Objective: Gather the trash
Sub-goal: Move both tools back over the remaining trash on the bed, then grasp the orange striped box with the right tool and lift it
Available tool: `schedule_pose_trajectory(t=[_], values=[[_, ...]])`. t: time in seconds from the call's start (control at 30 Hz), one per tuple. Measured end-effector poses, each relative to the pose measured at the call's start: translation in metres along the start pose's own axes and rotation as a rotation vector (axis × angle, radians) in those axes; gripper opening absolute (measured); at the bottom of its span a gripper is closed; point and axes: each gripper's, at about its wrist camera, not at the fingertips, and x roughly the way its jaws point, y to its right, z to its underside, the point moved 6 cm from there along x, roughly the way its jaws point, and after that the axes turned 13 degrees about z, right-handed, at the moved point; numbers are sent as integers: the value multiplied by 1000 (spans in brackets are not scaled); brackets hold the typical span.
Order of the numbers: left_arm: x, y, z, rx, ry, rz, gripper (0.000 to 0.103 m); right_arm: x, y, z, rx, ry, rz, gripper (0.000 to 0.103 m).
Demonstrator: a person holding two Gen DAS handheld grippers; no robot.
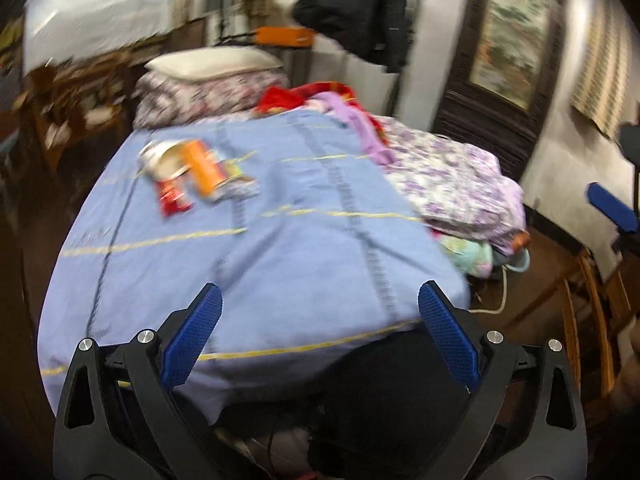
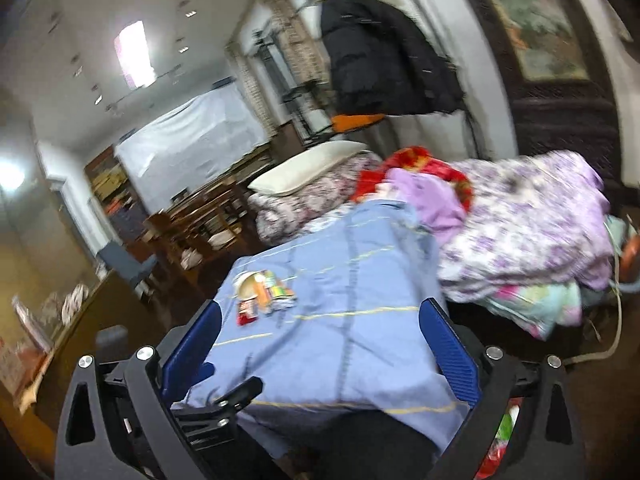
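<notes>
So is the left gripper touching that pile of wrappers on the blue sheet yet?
Apart. The left wrist view shows the left gripper open and empty, with bare blue sheet between it and the wrappers.

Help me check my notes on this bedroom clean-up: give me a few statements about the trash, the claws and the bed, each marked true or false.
1. The pile of snack wrappers lies on the blue sheet. True.
2. The left claw is clamped on a wrapper. False: it is open, with nothing between its fingers.
3. The right claw is open and empty. True.
4. A black jacket hangs beyond the bed. True.
5. The white pillow lies on the floor. False: it rests on a folded floral quilt.
</notes>
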Motion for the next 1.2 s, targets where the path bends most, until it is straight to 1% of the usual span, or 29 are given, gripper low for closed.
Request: schedule_pose_trajectory(t=[0.07,0.13,0.17,0.2,0.27,0.33,0.4,0.47,0.5,0.57,0.67,0.8,0.83,0.9,0.93,0.97,1.03,1.13,1.2], values=[[-1,-30,3,-55,1,-27,95,10,-26,5,-41,4,-37,97],[-2,-57,6,-102,2,-54,95,22,-46,9,-71,-15,-64,97],[-2,-72,7,-130,4,-69,95,30,-52,13,-92,-27,-62,97],[-2,-87,7,-158,7,-82,95,38,-59,14,-115,-36,-47,97],[-1,-110,7,-199,10,-98,95,56,-70,22,-185,-41,10,97],[3,-134,4,-238,9,-115,95,72,-71,29,-232,-38,83,97],[8,-149,2,-257,1,-130,95,87,-71,37,-262,-48,112,97],[16,-165,-3,-267,-7,-151,95,107,-65,48,-281,-76,164,97],[19,-171,-6,-267,-9,-159,95,115,-61,51,-276,-89,168,97],[30,-179,-14,-260,-15,-180,95,129,-54,59,-262,-113,167,97],[50,-188,-30,-253,-31,-198,95,148,-44,73,-278,-143,177,97],[73,-195,-48,-246,-49,-208,95,161,-41,85,-306,-119,195,93],[79,-198,-51,-254,-65,-208,95,165,-40,88,-308,-113,194,93],[85,-201,-60,-263,-66,-182,95,169,-40,93,-310,-103,187,92],[88,-204,-64,-258,-67,-209,95,171,-40,95,-314,-107,183,92],[91,-208,-65,-256,-75,-221,95,173,-40,96,-317,-112,175,91],[98,-210,-65,-269,-99,-209,95,175,-41,97,-317,-115,174,91],[98,-214,-65,-275,-93,-232,95,179,-41,101,-321,-132,192,91],[95,-215,-63,-276,-85,-233,93,183,-39,103,-320,-154,200,91]])
